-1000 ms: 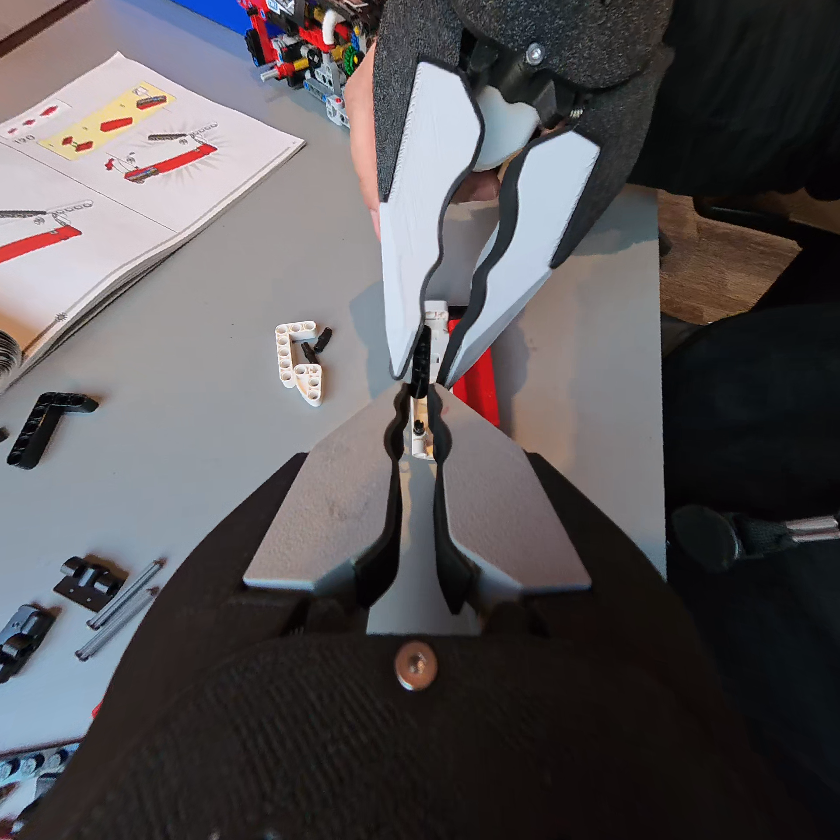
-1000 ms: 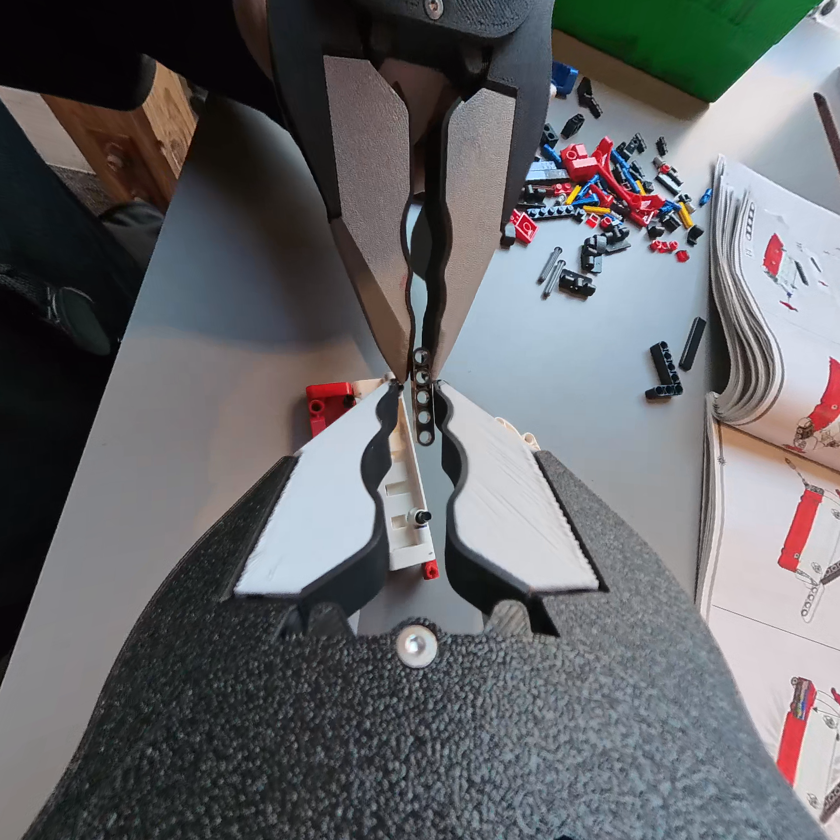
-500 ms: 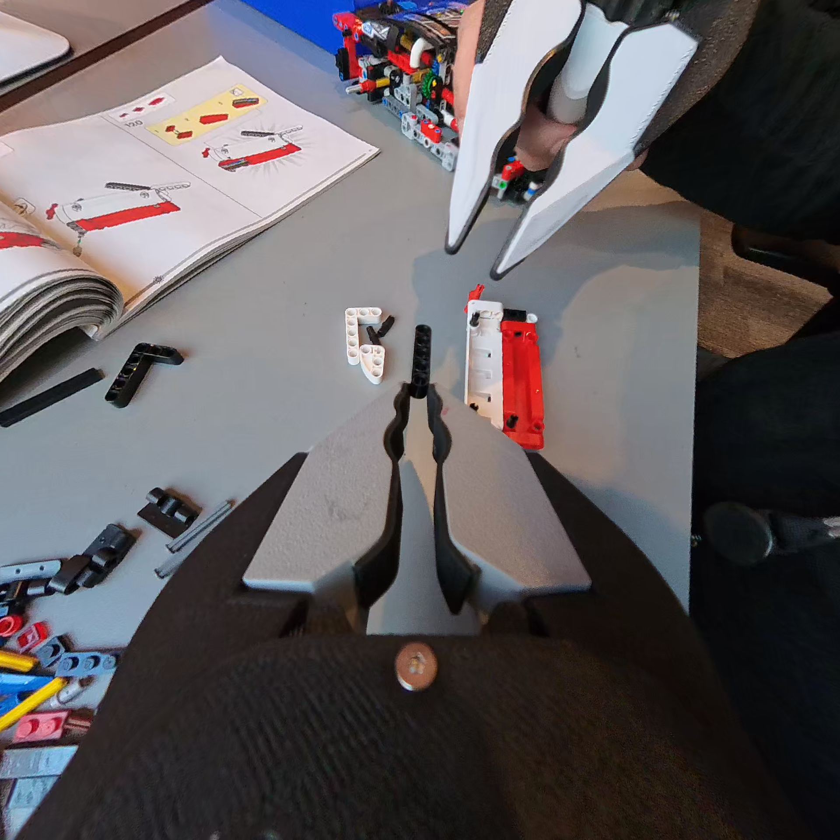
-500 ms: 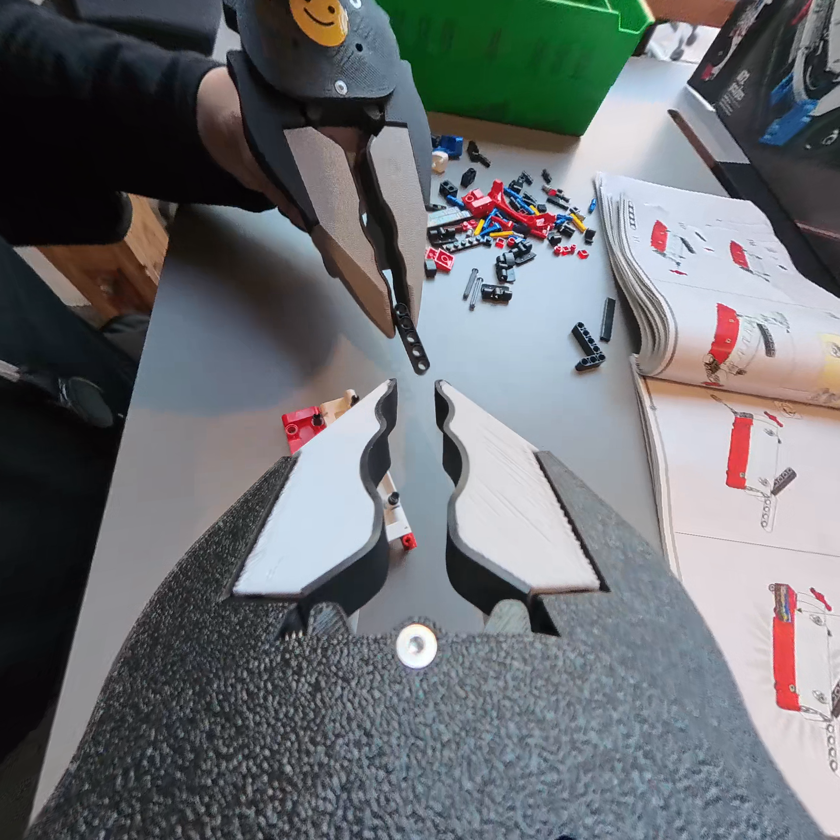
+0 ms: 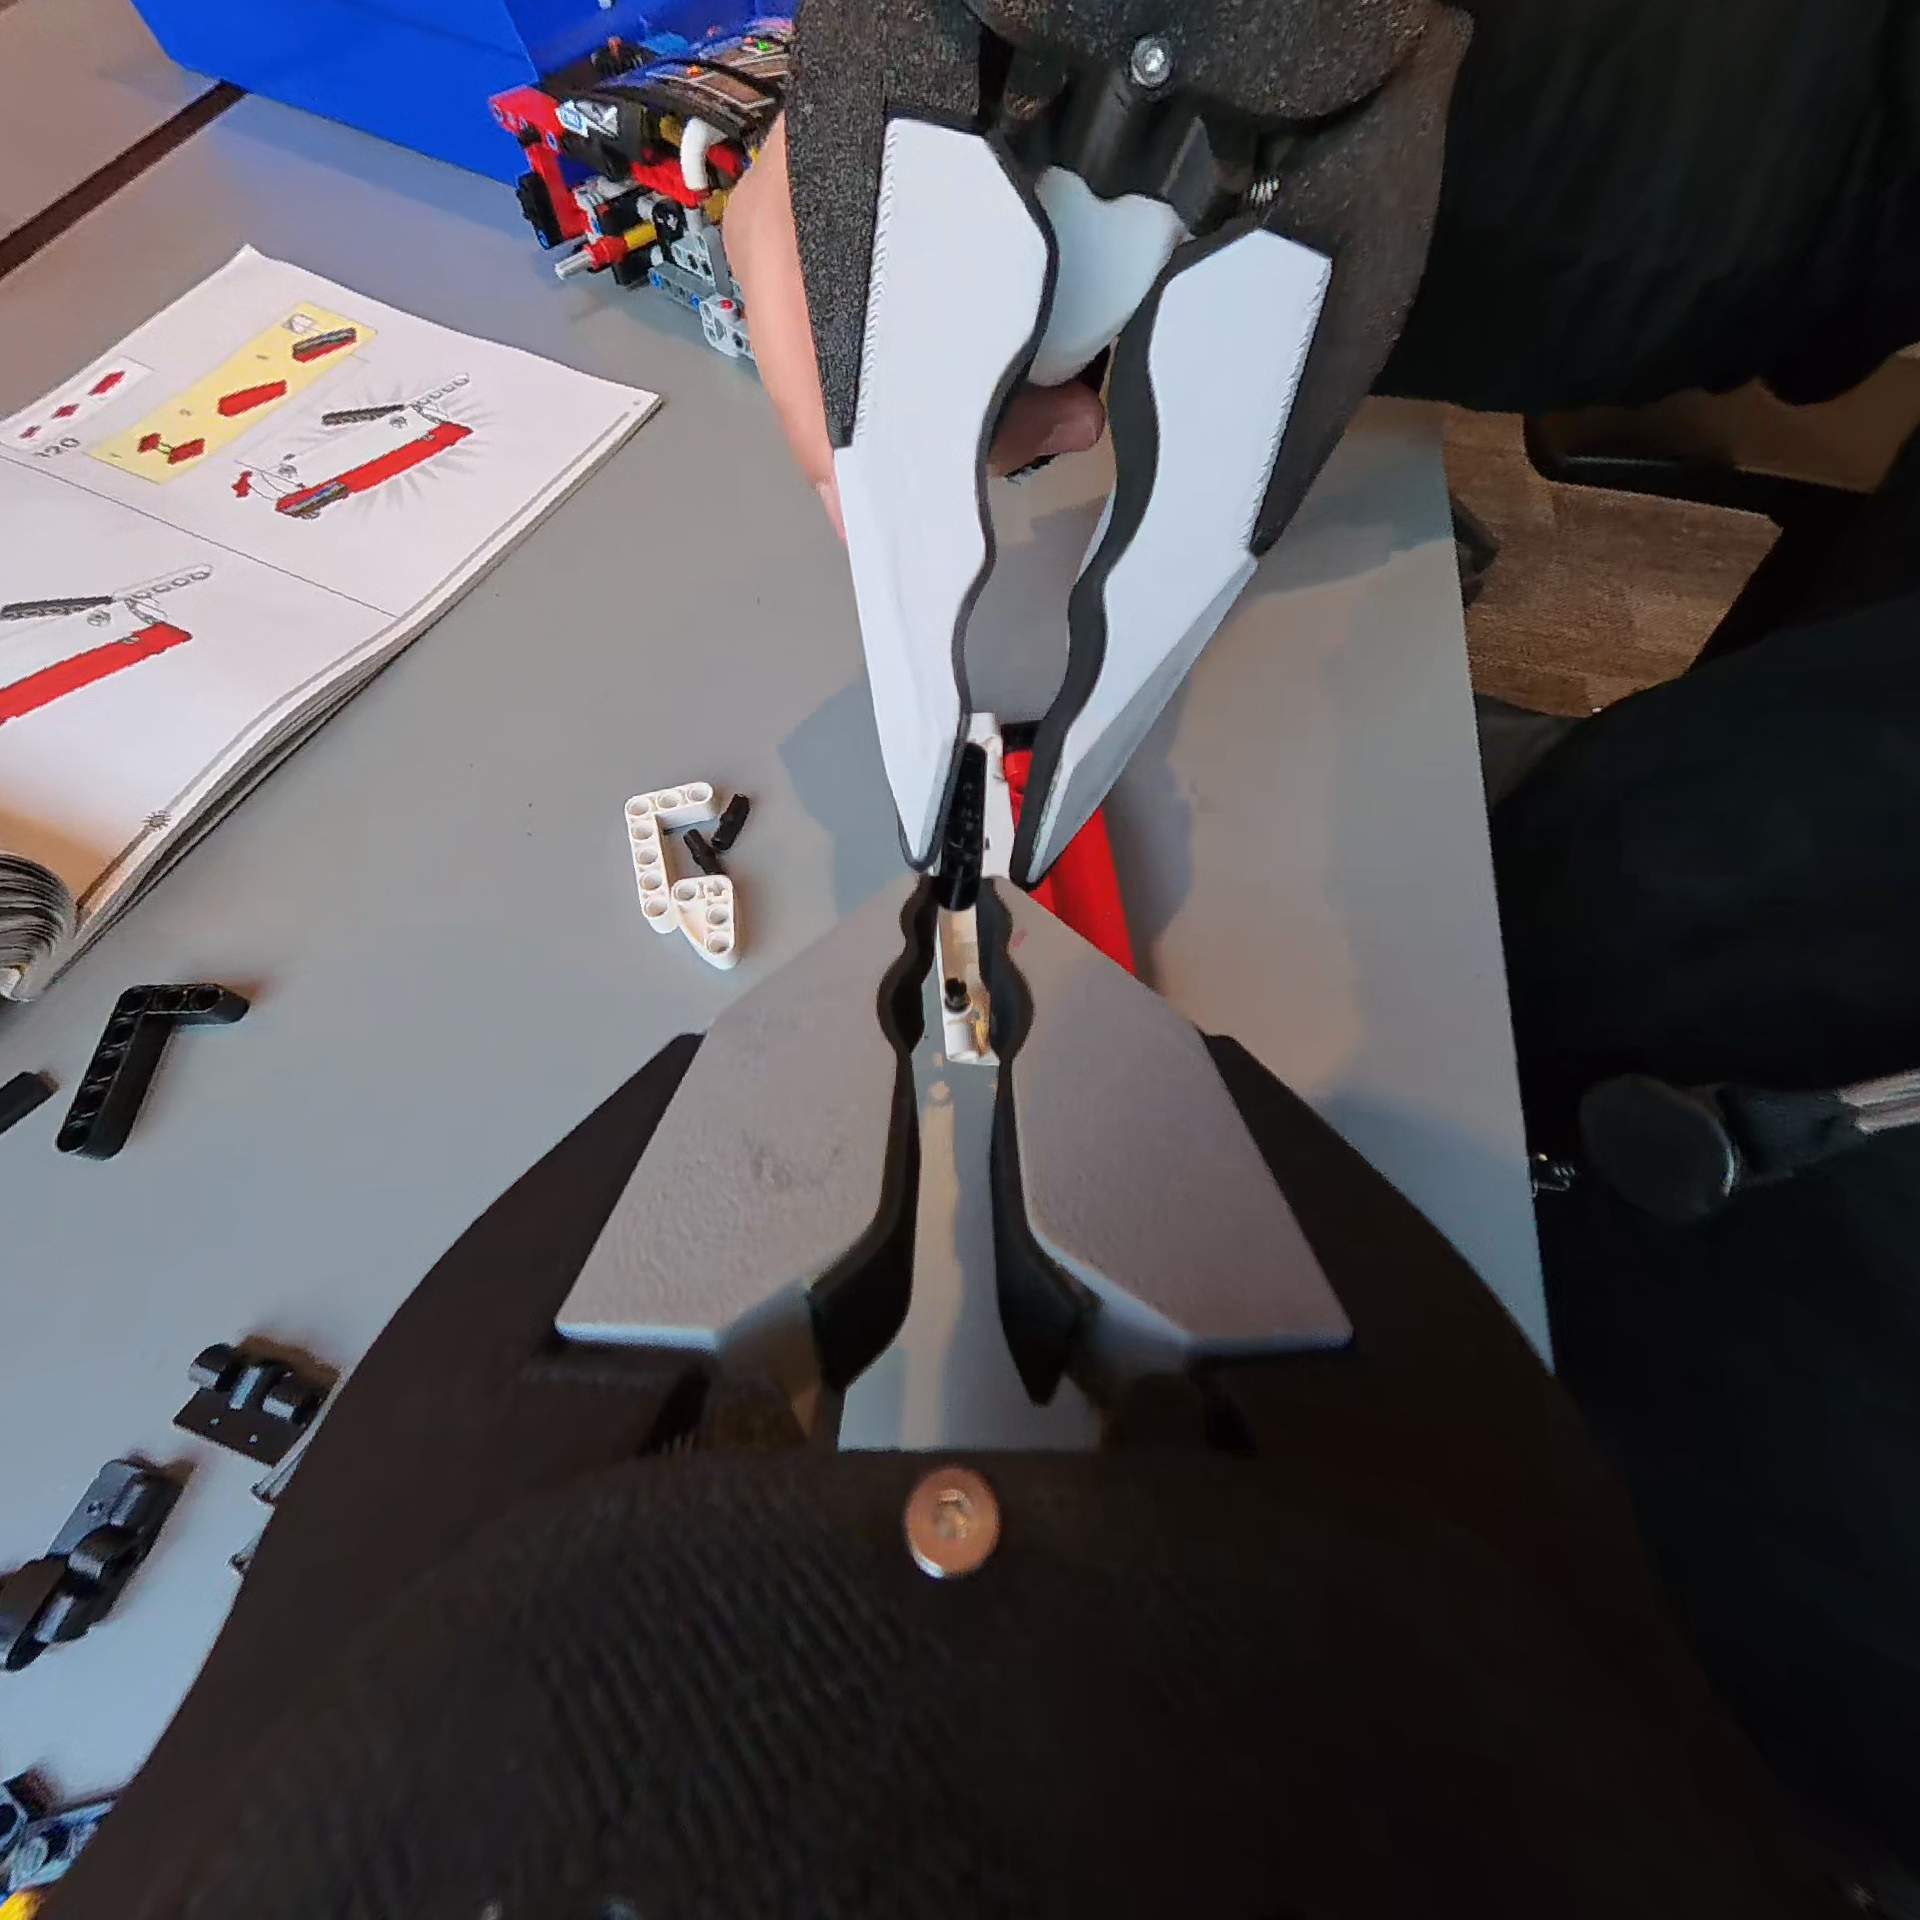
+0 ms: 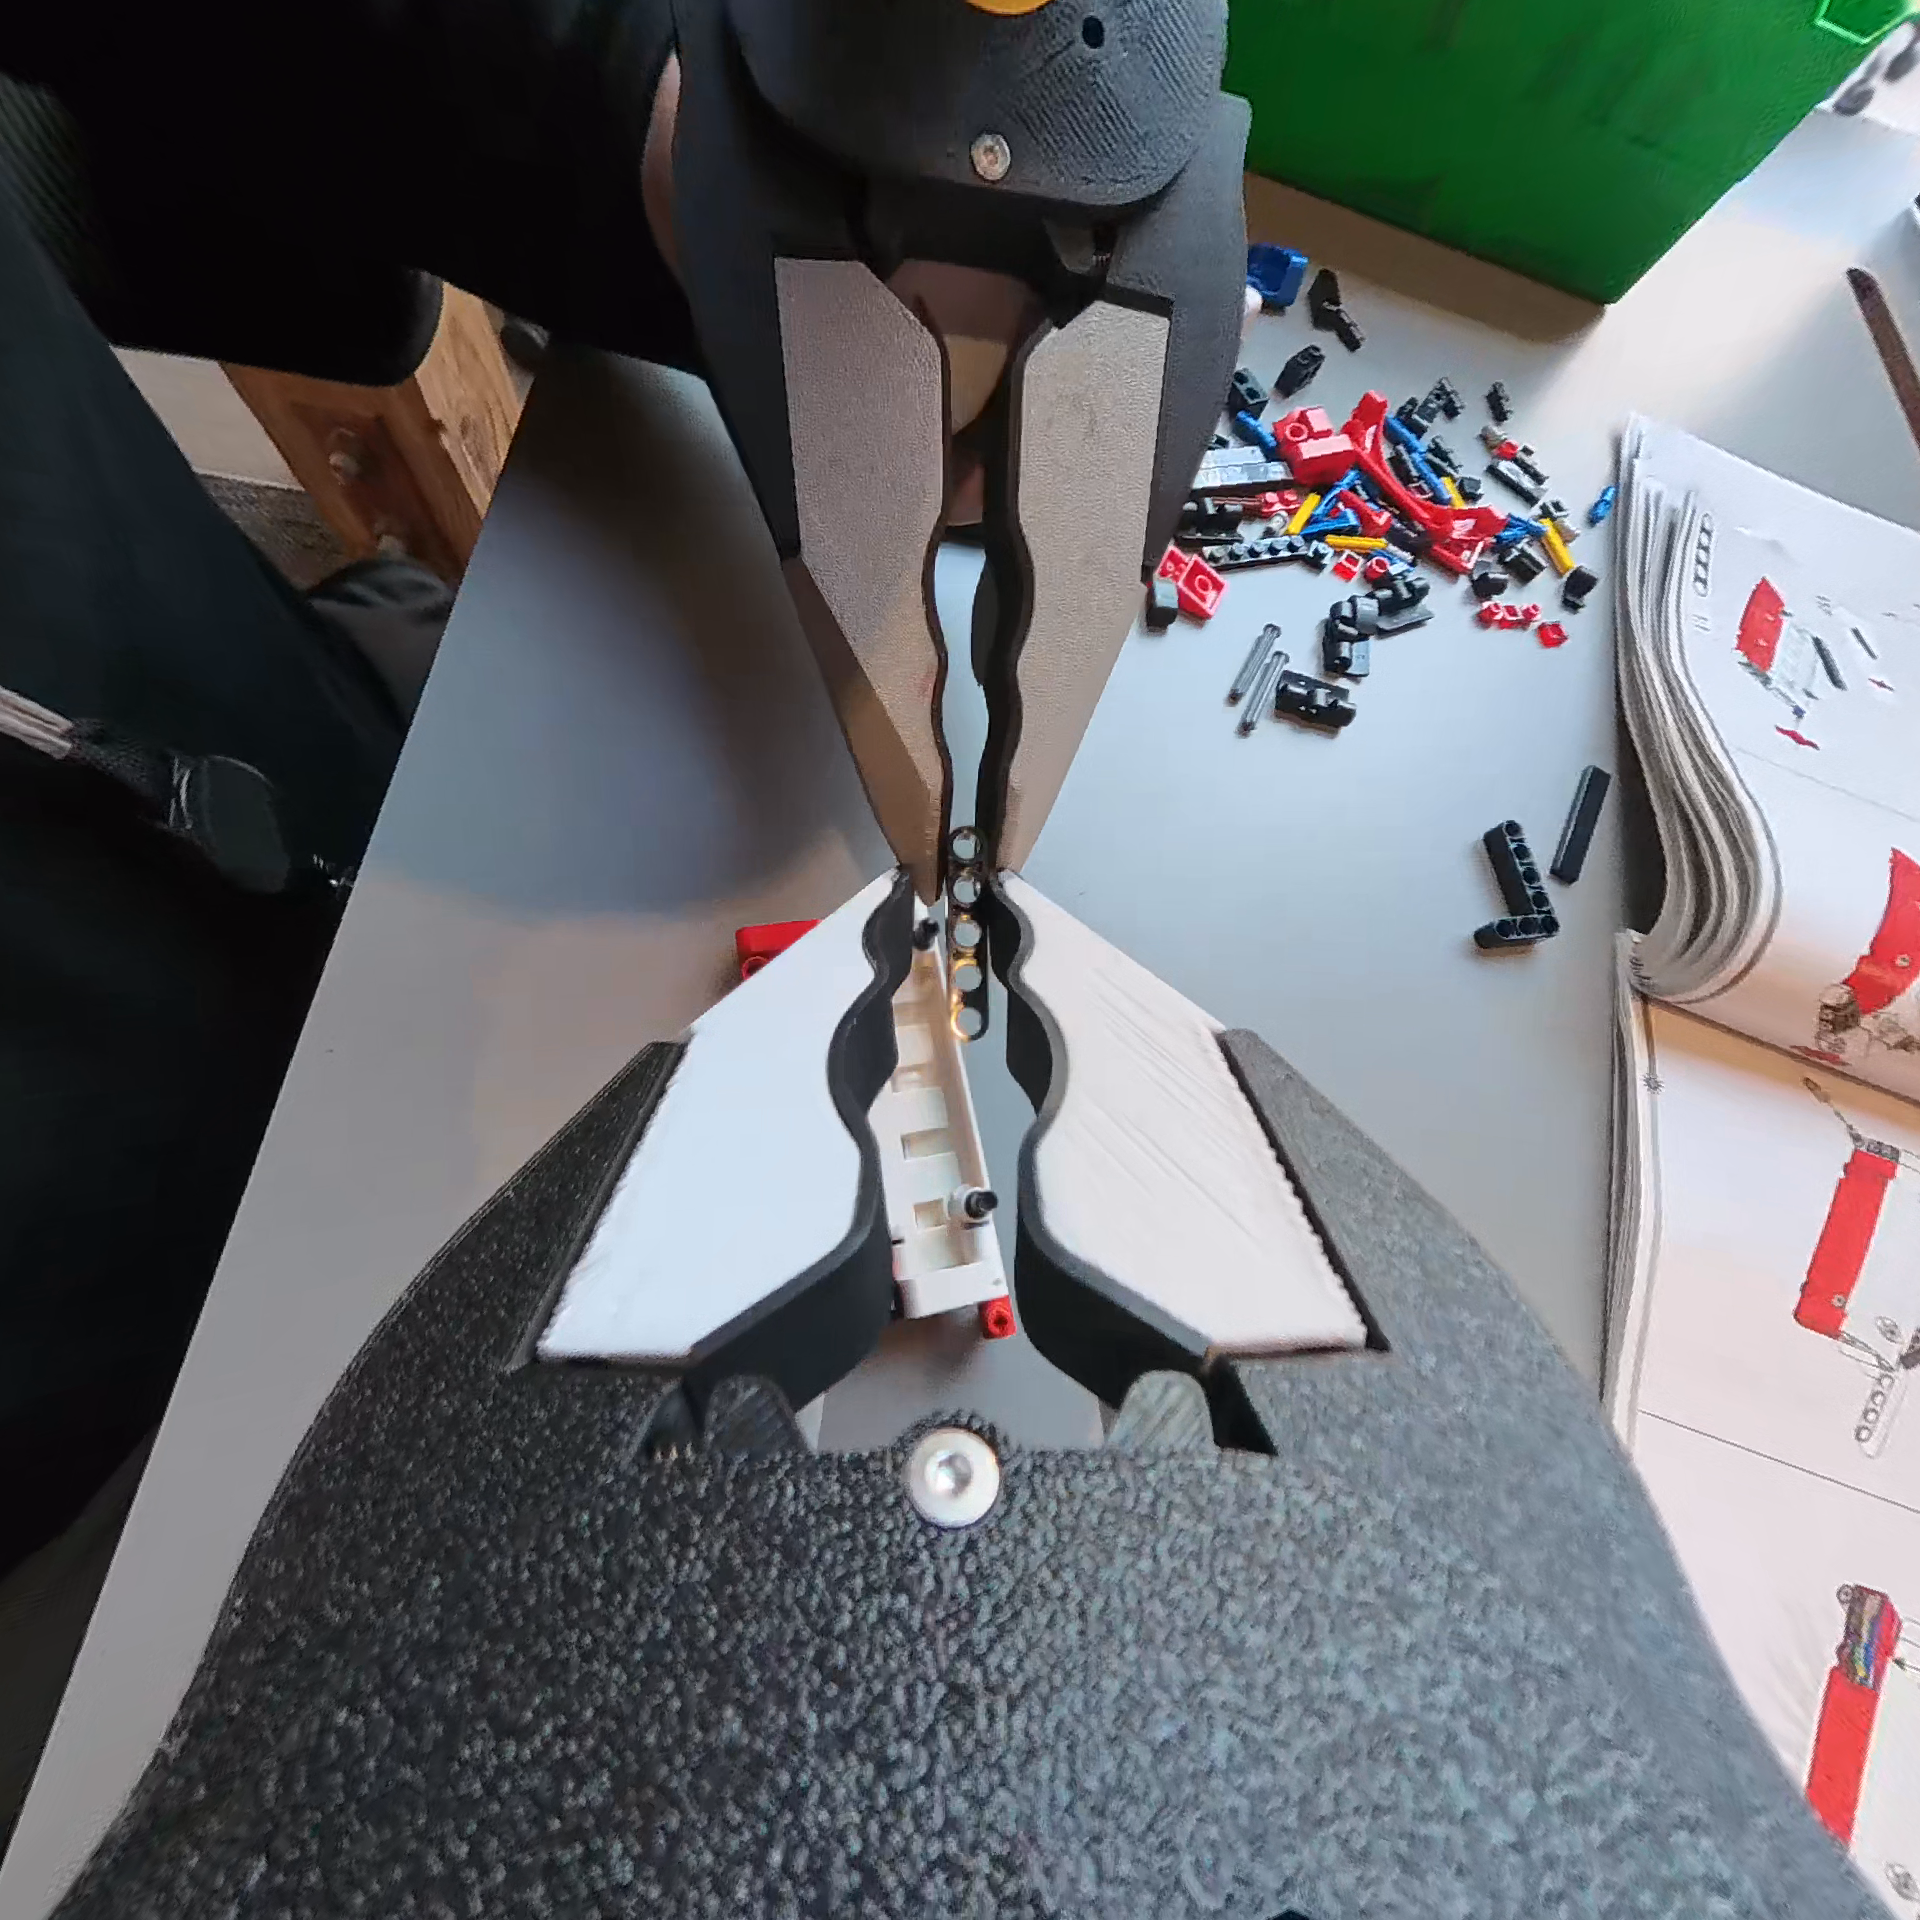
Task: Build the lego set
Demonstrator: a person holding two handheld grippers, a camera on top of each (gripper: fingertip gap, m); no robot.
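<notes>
The left gripper (image 5: 958, 902) has its grey fingers (image 5: 790, 1132) clamped on one end of a thin black beam (image 5: 962, 821), a flat strip with a row of round holes. In the right wrist view the beam (image 6: 968, 940) stands on edge and runs from those fingertips into the gap of the right gripper (image 6: 948, 896).

The right gripper (image 5: 968, 868), seen far in the left wrist view with white fingers (image 5: 914, 540), has its fingers part way apart around a white panel (image 6: 935, 1153) and the beam. The panel lies lengthwise between them, against the left finger (image 6: 748, 1153); whether both fingers press it I cannot tell. The beam lies along the panel's right edge, touching or just beside it.

The panel is long and narrow with square recesses, a black pin (image 6: 977, 1203) sticking out near its near end and a small red piece (image 6: 997, 1320) at the near corner. A red part (image 5: 1081, 883) joins it on the right side in the left wrist view.

All of this is over the grey worktop (image 5: 468, 935) near its right edge. To the left lie a white bent beam (image 5: 681, 873), a black L-beam (image 5: 130, 1049) and an open booklet (image 5: 239, 540).
</notes>
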